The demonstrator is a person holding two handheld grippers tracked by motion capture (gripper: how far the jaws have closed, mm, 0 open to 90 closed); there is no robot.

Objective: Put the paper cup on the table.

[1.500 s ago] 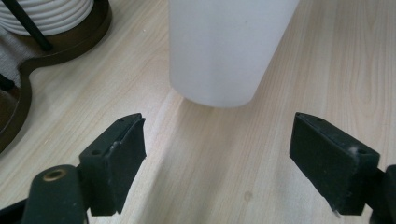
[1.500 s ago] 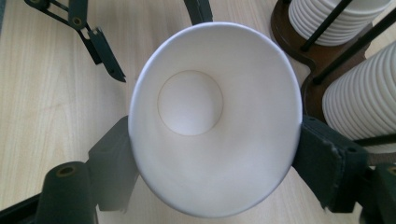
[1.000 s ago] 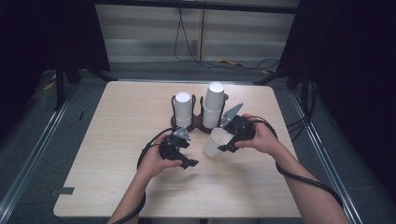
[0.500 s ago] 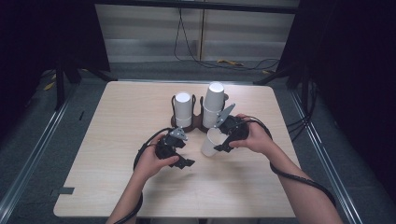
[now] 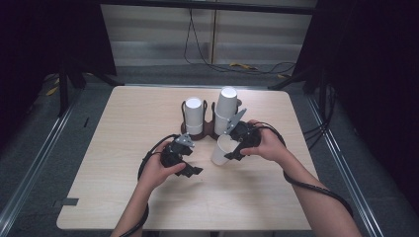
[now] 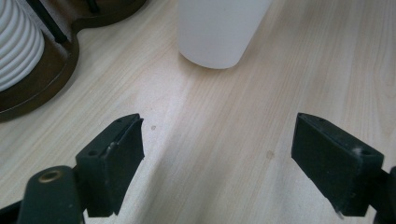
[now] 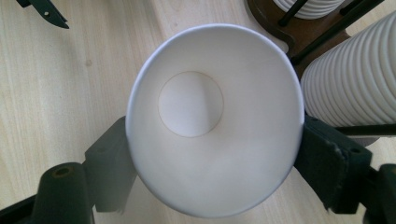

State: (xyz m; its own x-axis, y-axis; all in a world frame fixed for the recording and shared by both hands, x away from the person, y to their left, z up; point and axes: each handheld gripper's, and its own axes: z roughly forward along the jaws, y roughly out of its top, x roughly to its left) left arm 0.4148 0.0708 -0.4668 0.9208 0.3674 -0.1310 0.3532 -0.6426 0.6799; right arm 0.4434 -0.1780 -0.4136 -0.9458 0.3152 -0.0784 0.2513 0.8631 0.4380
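Right gripper (image 7: 212, 154) clasping paper cup (image 7: 212, 116), cup holder (image 7: 299, 28) beside

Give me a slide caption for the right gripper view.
Right gripper clamps an empty white paper cup beside stacked cups.

One counter (image 5: 123, 197) carries everything. On it stands one dark wooden holder (image 5: 210, 132) with two bays, near the far edge at the middle. Each bay holds one stack of white ribbed cups, so two stacks: a shorter stack (image 5: 194, 115) and a taller stack (image 5: 226, 109) (the cups within each are too closely nested to count). One loose white paper cup (image 5: 222, 149) sits apart from the stacks. Two tools are over the counter, a left tool (image 5: 190, 170) and a right tool (image 5: 232, 148).
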